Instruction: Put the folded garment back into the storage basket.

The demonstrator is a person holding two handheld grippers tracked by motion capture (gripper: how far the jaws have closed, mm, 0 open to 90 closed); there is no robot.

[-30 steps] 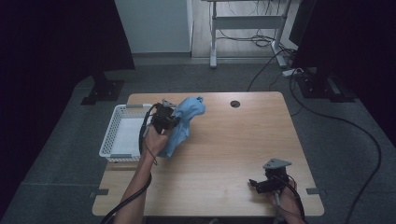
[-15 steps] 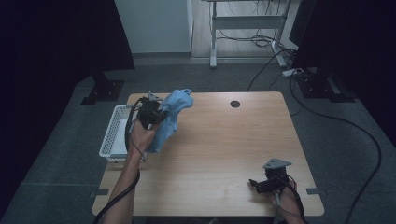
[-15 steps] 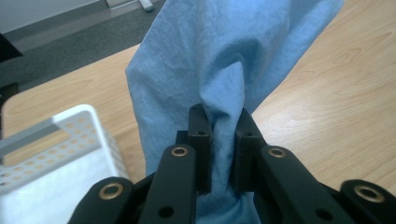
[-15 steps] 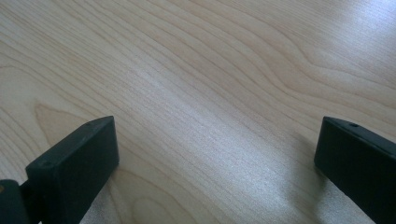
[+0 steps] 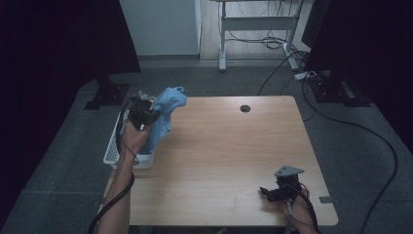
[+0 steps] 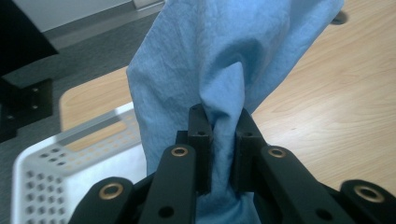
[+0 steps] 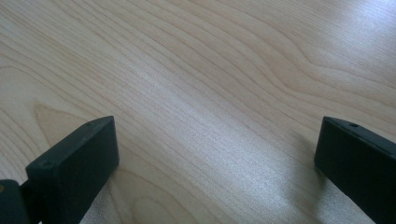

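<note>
Carry step — left tongs (image 5: 146, 118) clenched on the blue cloth (image 5: 165, 114), held up over the white basket's (image 5: 113, 152) right edge. Next, likely: bring it above the basket, then release. Right tongs (image 7: 217, 163) agape, idle on the counter (image 5: 229, 146), well apart from the basket.

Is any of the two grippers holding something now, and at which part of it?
The left gripper is shut on the blue cloth, pinching a bunched fold of it. The right gripper is open and holds nothing.
</note>
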